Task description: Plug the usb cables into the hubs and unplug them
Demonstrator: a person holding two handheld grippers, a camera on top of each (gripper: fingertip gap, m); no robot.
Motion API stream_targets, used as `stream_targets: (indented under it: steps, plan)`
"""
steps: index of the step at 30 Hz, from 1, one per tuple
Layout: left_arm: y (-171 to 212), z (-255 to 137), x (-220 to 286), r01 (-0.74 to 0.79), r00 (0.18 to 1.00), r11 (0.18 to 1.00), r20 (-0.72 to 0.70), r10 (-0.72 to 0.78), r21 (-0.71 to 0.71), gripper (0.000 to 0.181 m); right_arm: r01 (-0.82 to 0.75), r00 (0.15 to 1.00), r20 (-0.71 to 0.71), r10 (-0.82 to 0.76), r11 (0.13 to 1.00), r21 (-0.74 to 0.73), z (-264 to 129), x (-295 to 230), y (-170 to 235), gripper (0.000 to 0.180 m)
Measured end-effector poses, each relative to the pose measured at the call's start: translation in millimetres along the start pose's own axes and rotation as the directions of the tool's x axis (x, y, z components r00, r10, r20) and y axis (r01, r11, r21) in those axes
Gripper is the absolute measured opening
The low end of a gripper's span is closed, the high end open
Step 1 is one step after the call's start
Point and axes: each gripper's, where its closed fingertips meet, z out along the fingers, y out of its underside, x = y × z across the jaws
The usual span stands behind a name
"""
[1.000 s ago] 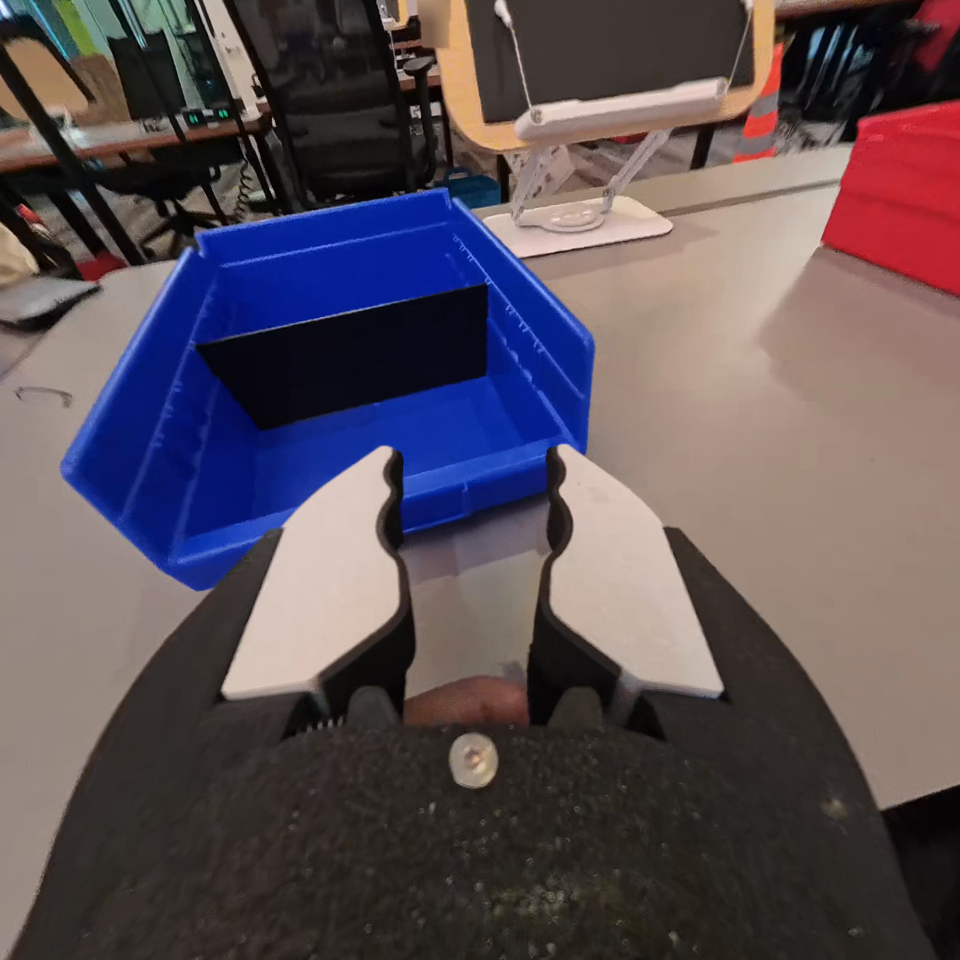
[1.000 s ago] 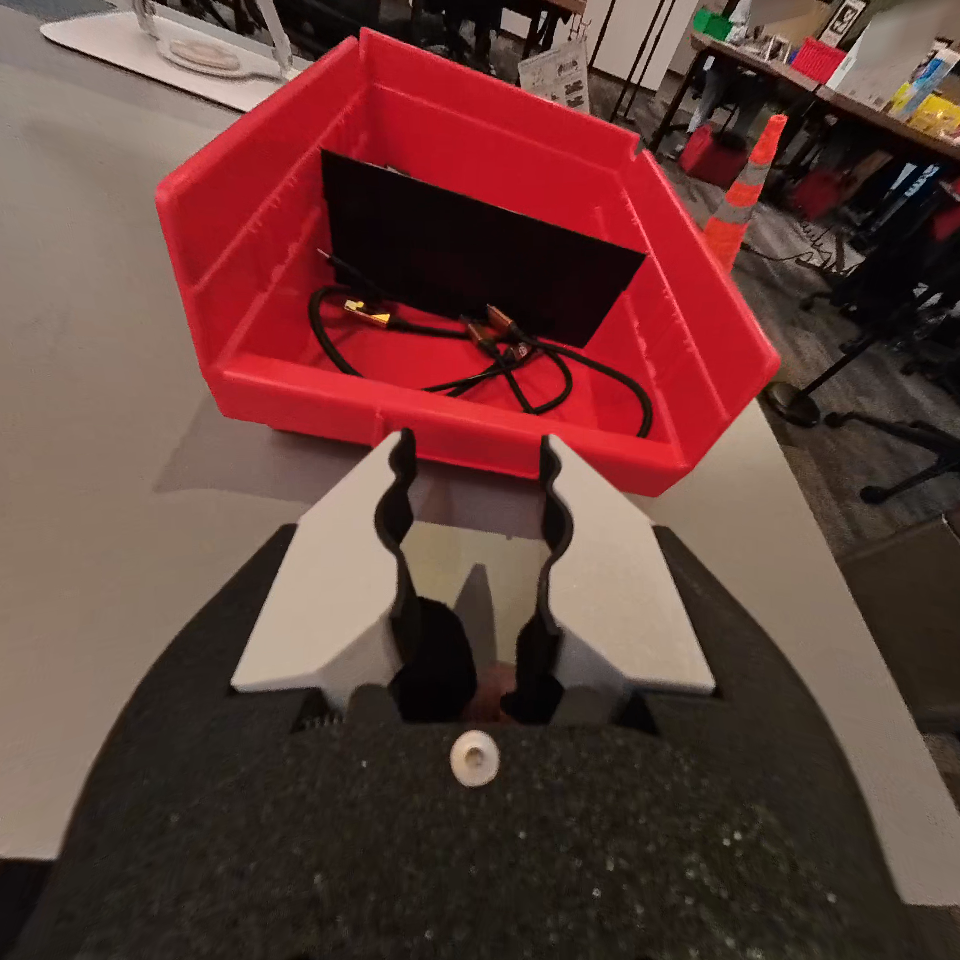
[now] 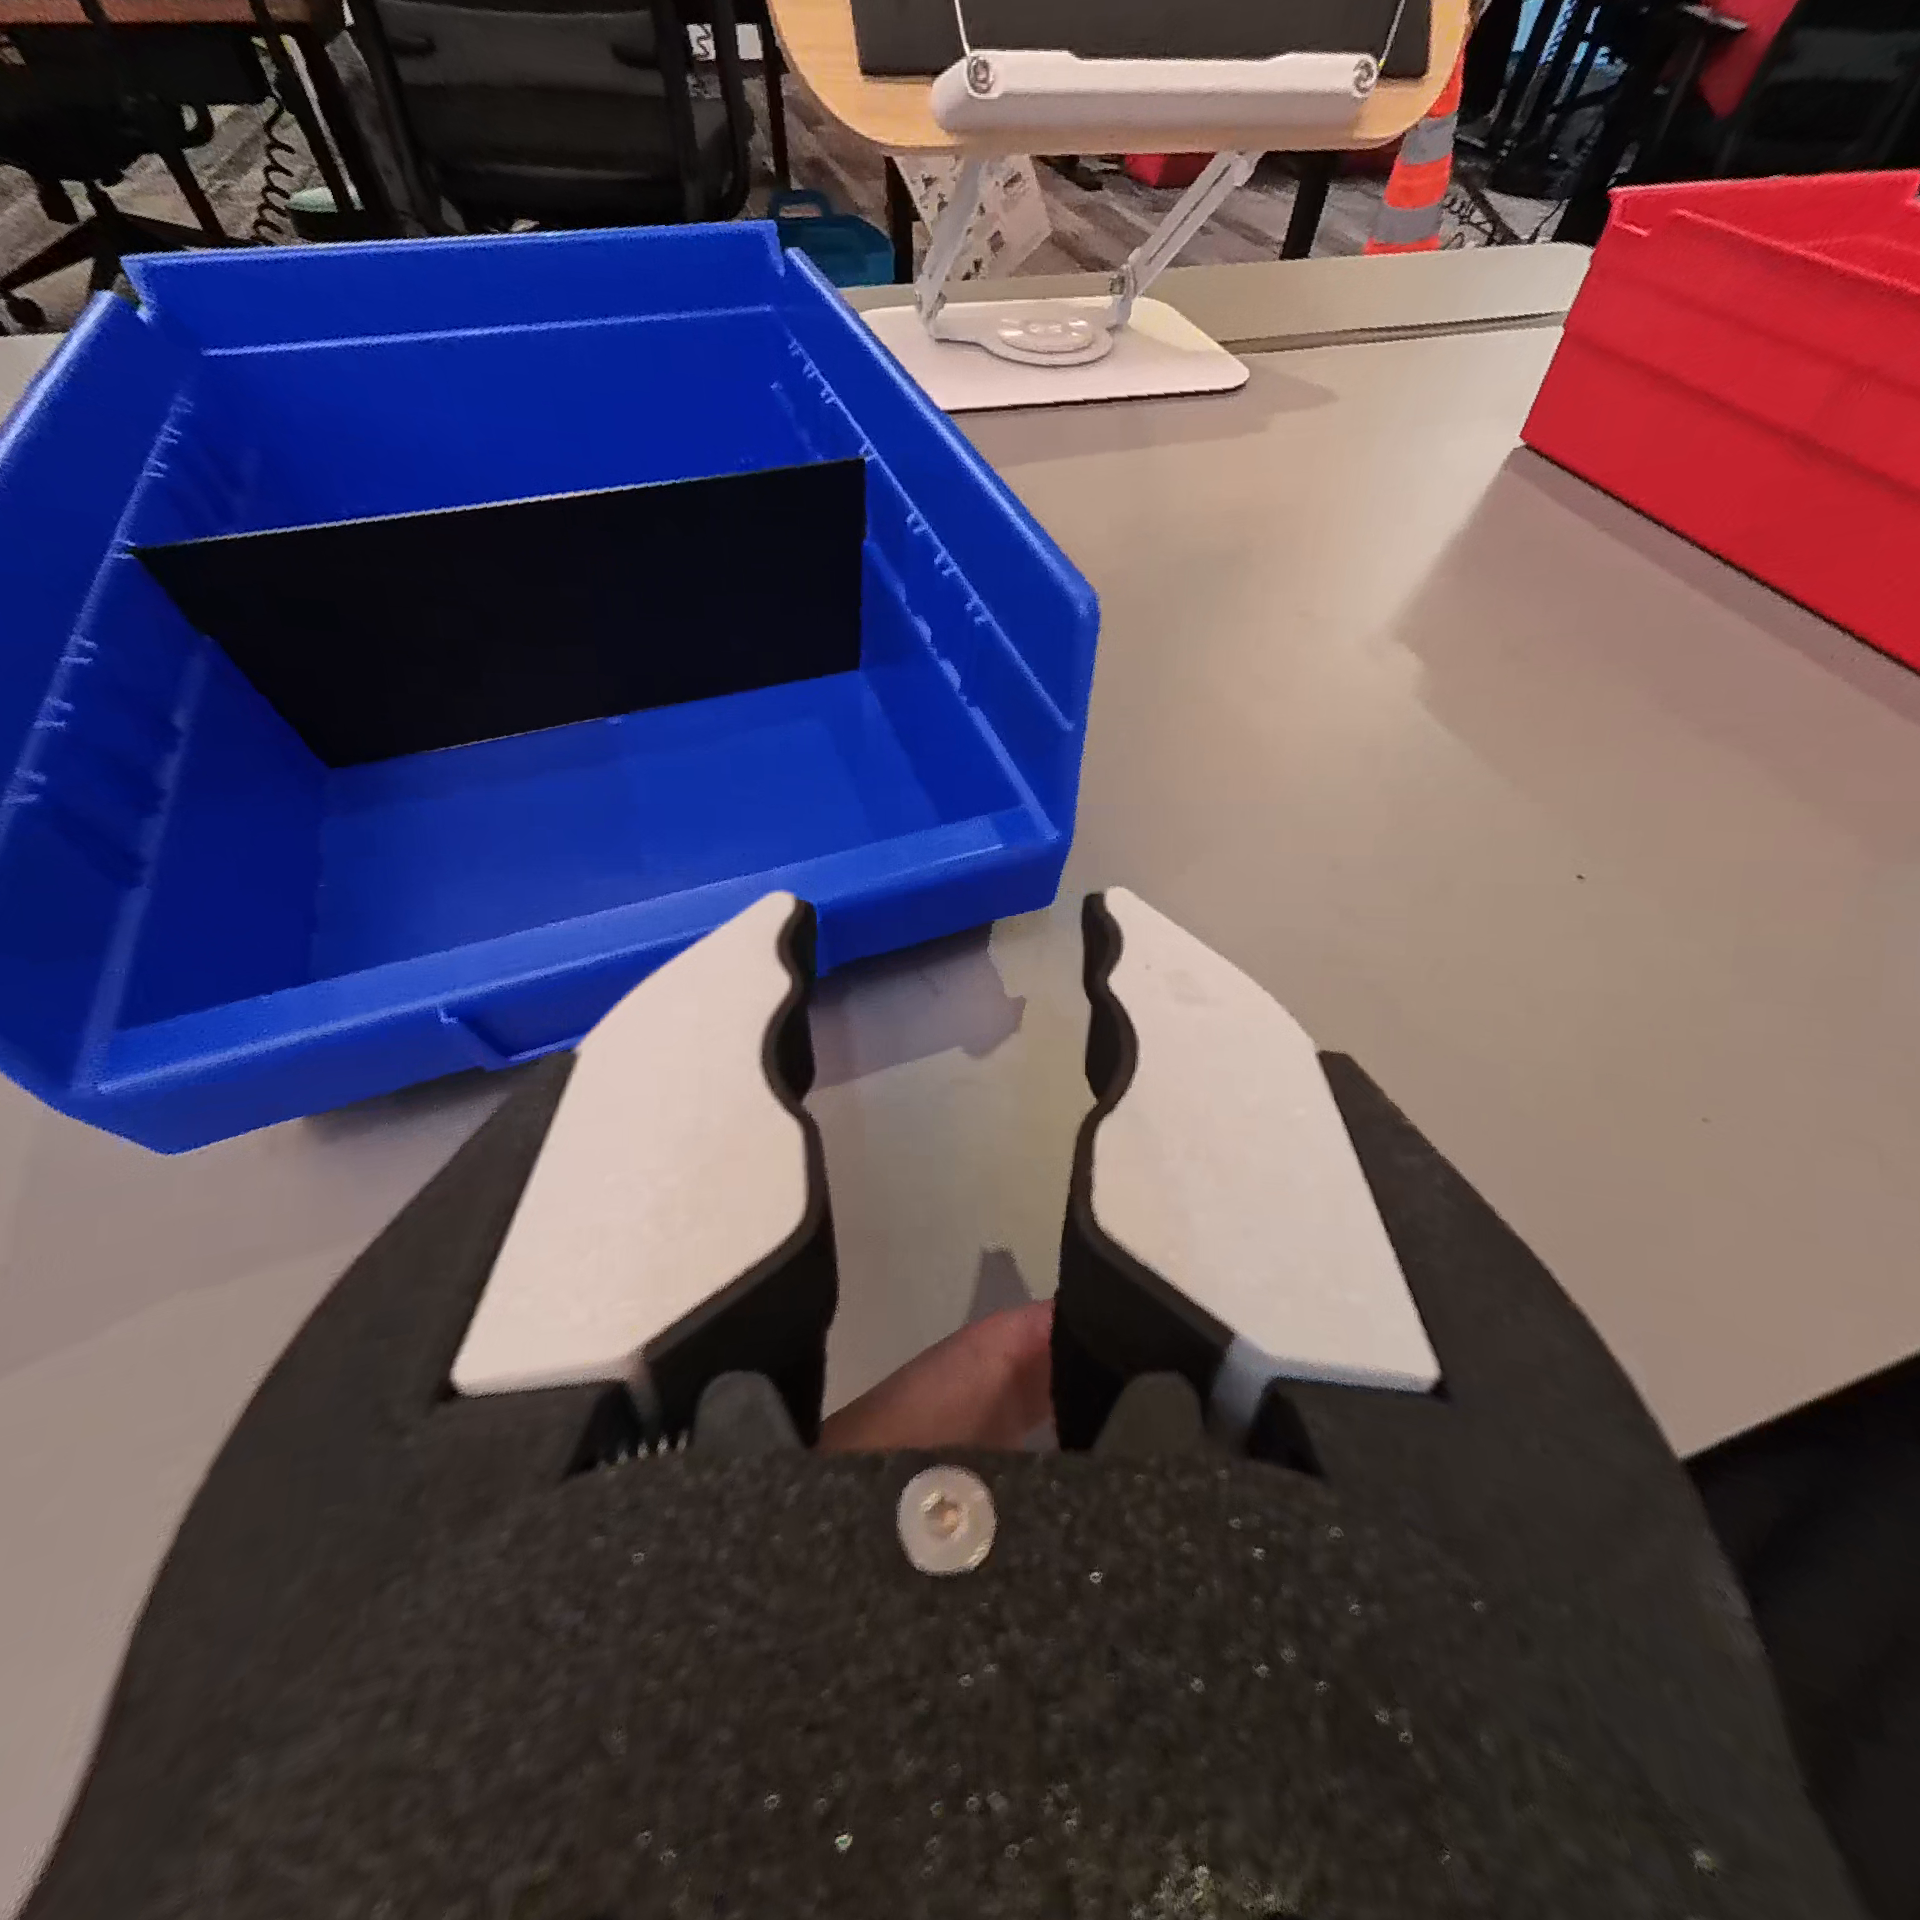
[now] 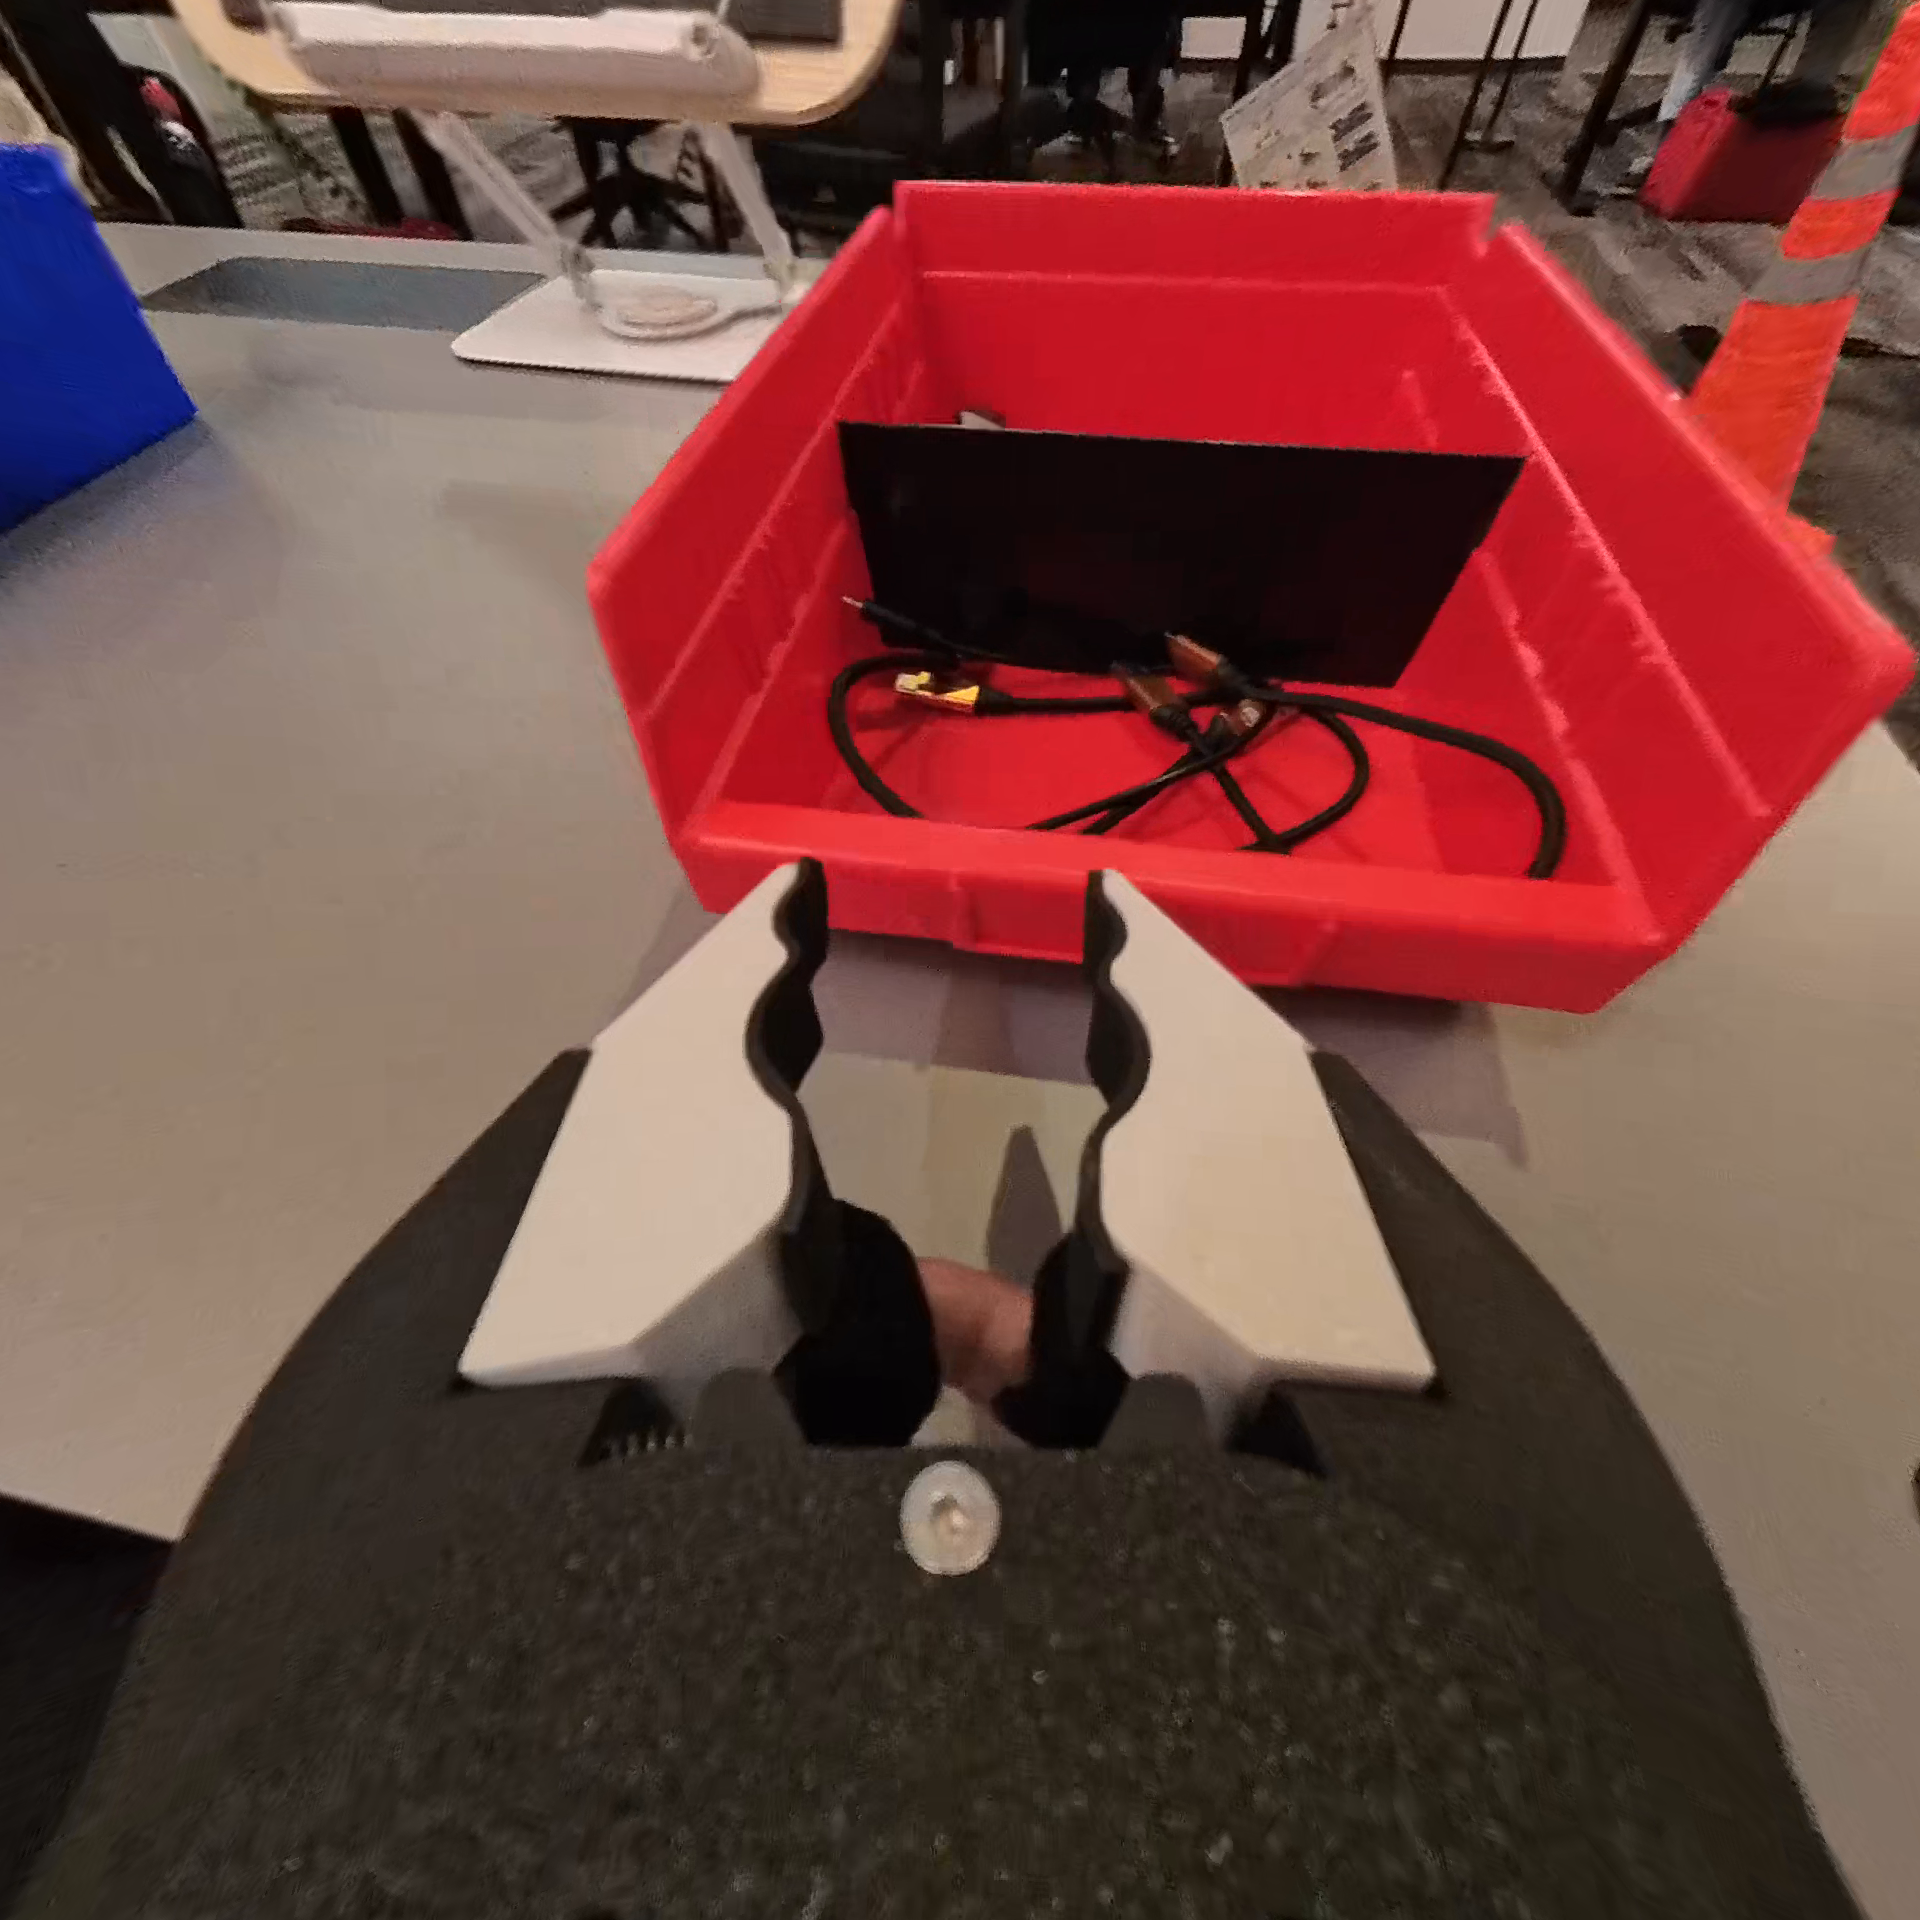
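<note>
Grey worktop (image 3: 1455,831) carrying two bins. Left hand-held gripper (image 3: 940,925) hovers released, its jaws parted and holding nothing, just before the front lip of a blue bin (image 3: 582,997); a black divider (image 3: 540,603) stands across that bin. Right hand-held gripper (image 4: 951,894) likewise hangs released and holding nothing, near the front wall of a red bin (image 4: 1195,914). Black usb cables (image 4: 1226,758) lie tangled on the red bin's floor, in front of its black partition (image 4: 1174,540), their metal plugs loose. No hub can be made out.
</note>
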Motion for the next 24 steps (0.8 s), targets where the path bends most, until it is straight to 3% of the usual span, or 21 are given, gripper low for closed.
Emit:
stream_targets:
  steps: [2, 4, 8, 11, 15, 20, 24]
  plan:
    - [-1, 0, 2, 0.001, 1.000, 1.000, -0.009, -0.001, 0.010, 0.049, 0.050, 0.998, 0.033, -0.051, 0.999, 0.013, 2, -22, -3, 0.048]
    - [0, 2, 4, -0.005, 1.000, 1.000, -0.014, 0.005, 0.002, 0.049, 0.111, 0.993, -0.037, -0.109, 0.993, 0.048, 7, -25, -14, 0.047]
    - [0, 7, 10, -0.010, 0.999, 1.000, -0.037, 0.009, -0.009, 0.048, -0.041, 0.995, 0.098, 0.030, 0.993, 0.109, 19, -58, -36, 0.046]
    - [6, 10, 26, 0.017, 0.994, 0.997, -0.102, -0.025, -0.073, 0.047, -0.021, 0.993, 0.120, 0.011, 0.997, 0.080, 32, -81, -33, 0.047]
    - [10, 14, 58, 0.036, 0.978, 0.994, -0.199, -0.057, -0.106, 0.047, 0.056, 0.987, 0.145, -0.068, 0.995, 0.087, 37, -110, -30, 0.069]
    - [-9, 35, 155, -0.052, 0.938, 0.996, -0.345, 0.025, -0.069, 0.047, 0.035, 0.962, 0.267, -0.059, 0.995, 0.094, 29, -138, -35, 0.054]
    - [-36, 59, 263, -0.126, 0.889, 0.992, -0.442, 0.118, 0.012, 0.047, 0.051, 0.998, 0.022, -0.058, 0.974, 0.222, -11, -78, -56, 0.048]
